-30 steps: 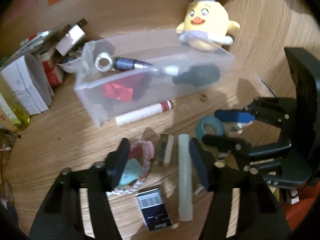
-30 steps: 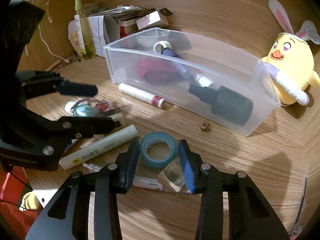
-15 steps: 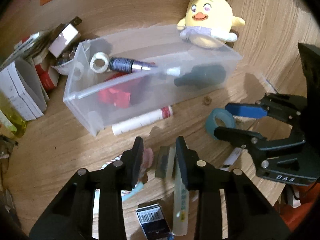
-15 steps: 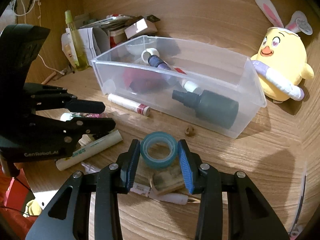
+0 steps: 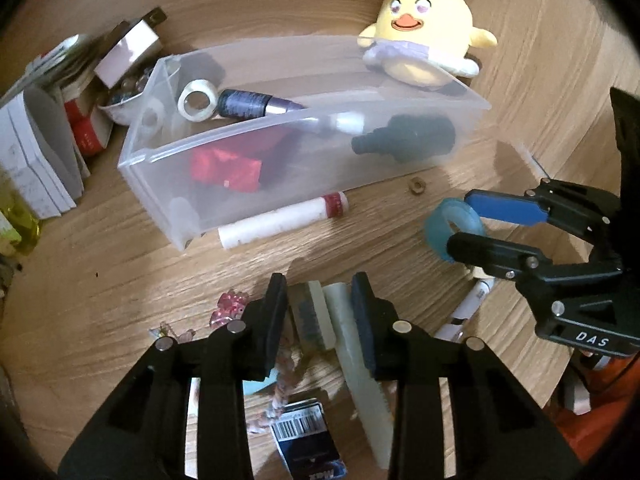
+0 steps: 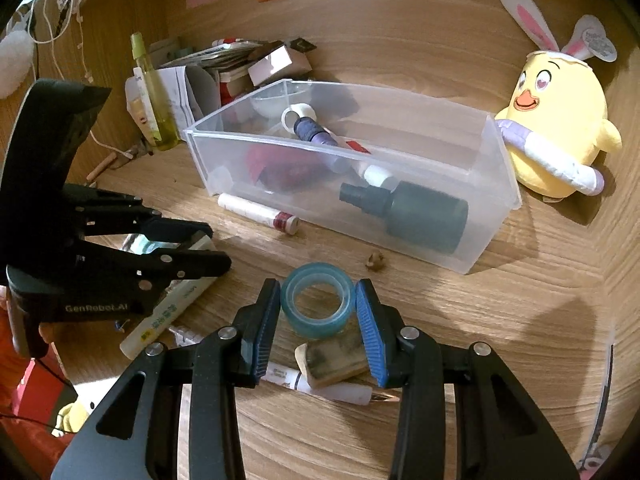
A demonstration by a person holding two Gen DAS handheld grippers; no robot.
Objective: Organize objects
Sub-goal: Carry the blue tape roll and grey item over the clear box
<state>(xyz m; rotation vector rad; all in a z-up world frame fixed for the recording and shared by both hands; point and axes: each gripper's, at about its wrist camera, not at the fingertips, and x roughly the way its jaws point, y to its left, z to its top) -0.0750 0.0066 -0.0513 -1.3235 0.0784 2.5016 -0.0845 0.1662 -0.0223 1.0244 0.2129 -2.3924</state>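
Note:
My right gripper (image 6: 316, 304) is shut on a blue tape roll (image 6: 318, 306) and holds it above the desk; the roll also shows in the left wrist view (image 5: 452, 228). My left gripper (image 5: 320, 300) is closed around a small grey-topped eraser block (image 5: 312, 320) and the end of a pale green tube (image 5: 352, 344) on the desk. A clear plastic bin (image 6: 492, 208) holds a dark spray bottle (image 6: 416, 210), a purple tube (image 6: 310, 130), a white tape ring (image 6: 298, 112) and a red item (image 5: 224, 168).
A white marker with a red band (image 5: 280, 220) lies against the bin's front. A yellow chick plush (image 6: 556, 132) sits right of the bin. Boxes and papers (image 6: 208, 76) crowd the back left. A pen (image 6: 332, 390), a worn block (image 6: 334, 362) and a small nut (image 6: 374, 260) lie on the desk.
My left gripper has closed from wide open onto the eraser block and tube end. My right gripper has lifted the tape roll off the desk and moved it toward the bin.

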